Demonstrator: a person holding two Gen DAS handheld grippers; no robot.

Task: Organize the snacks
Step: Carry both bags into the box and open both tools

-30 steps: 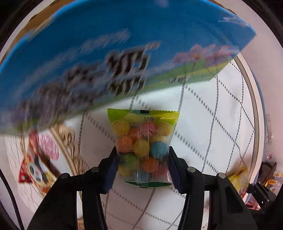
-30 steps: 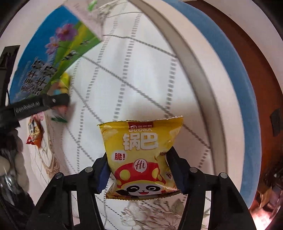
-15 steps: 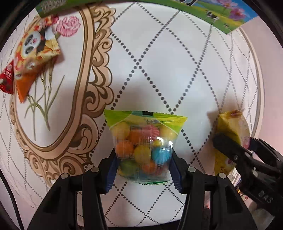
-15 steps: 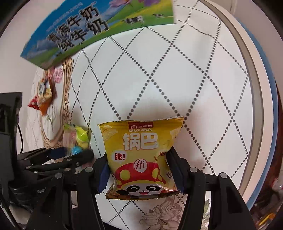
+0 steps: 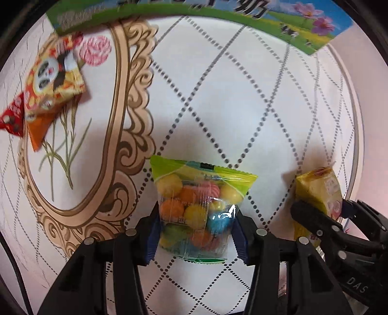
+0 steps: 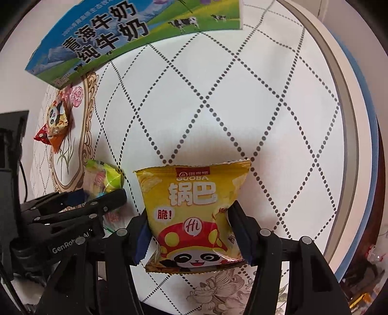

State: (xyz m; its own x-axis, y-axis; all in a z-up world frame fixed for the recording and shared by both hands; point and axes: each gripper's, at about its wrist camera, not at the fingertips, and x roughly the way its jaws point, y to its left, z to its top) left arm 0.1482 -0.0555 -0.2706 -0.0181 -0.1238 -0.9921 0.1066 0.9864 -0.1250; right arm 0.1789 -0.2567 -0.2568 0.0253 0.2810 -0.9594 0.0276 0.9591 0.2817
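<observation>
Far left, about 10 o'clock in the left wrist view: small pile of packets on the surface (image 5: 218,97) – red packet (image 5: 13,116), orange packet (image 5: 40,130) and a panda packet (image 5: 54,80) on top, overlapping, sitting inside the gold oval frame print of the cloth.

12 o'clock, top edge: milk carton box (image 5: 194,9), blue/green with cows and flowers, lying across the far side; same box (image 6: 135,31) at 11 o'clock in the right wrist view.

Left claw (image 5: 196,232): clenched on the clear candy bag (image 5: 198,208), pads pressing both sides of its lower half, green top seal sticking out toward 12. Jaws have just been closing a bit further, bag between them. Bag is above the surface, just right of the gold frame.

Right claw (image 6: 191,232): clenched on the yellow Guoba packet (image 6: 194,213), pads on its lower edges, panda print at the bottom. Jaws also just closed a little further on it. Packet is above the diamond-pattern cloth, at 3 o'clock of the candy bag, near but not touching.
</observation>
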